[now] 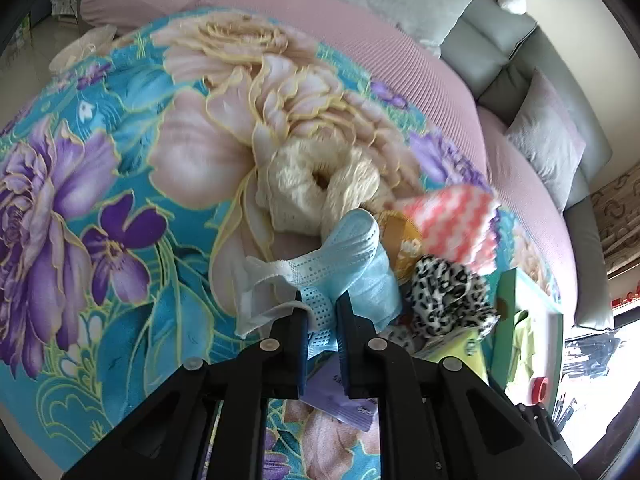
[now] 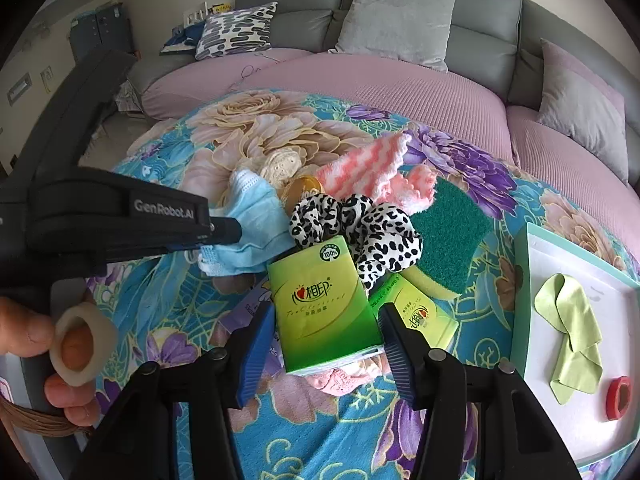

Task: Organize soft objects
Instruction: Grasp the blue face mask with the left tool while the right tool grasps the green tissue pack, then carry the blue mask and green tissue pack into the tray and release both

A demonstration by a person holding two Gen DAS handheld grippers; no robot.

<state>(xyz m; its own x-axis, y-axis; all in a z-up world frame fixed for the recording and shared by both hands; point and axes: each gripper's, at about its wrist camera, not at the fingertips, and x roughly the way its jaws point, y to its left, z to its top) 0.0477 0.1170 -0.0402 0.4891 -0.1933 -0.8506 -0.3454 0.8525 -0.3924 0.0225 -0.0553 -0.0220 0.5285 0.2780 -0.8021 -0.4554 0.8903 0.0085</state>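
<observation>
The left tongs are pinched tight on the edge of a blue face mask, just below the middle of the left wrist view, its white ear loop trailing off to the left. In the right wrist view the same tongs reach in from the left edge, with the mask hanging from their tip over the floral blanket. A hand grips that tool at the lower left, one finger through a pale ring.

The right tongs sit at the bottom centre of their own view with a green tissue pack between the blue pads. The right pad seems to touch the pack's edge; whether the left one presses on it I cannot tell, so I cannot say that it is gripped. A second green pack lies just to the right.

The rest of the pile is heaped in the middle of the blanket: a black-and-white spotted scrunchie just above the pack, a green scouring sponge to its right, a pink-and-white striped cloth above that, and a cream knitted piece near the mask. At the right edge a white tray with a teal rim holds a lime green cloth and a red roll of tape. Grey sofa cushions line the top of the frame.
</observation>
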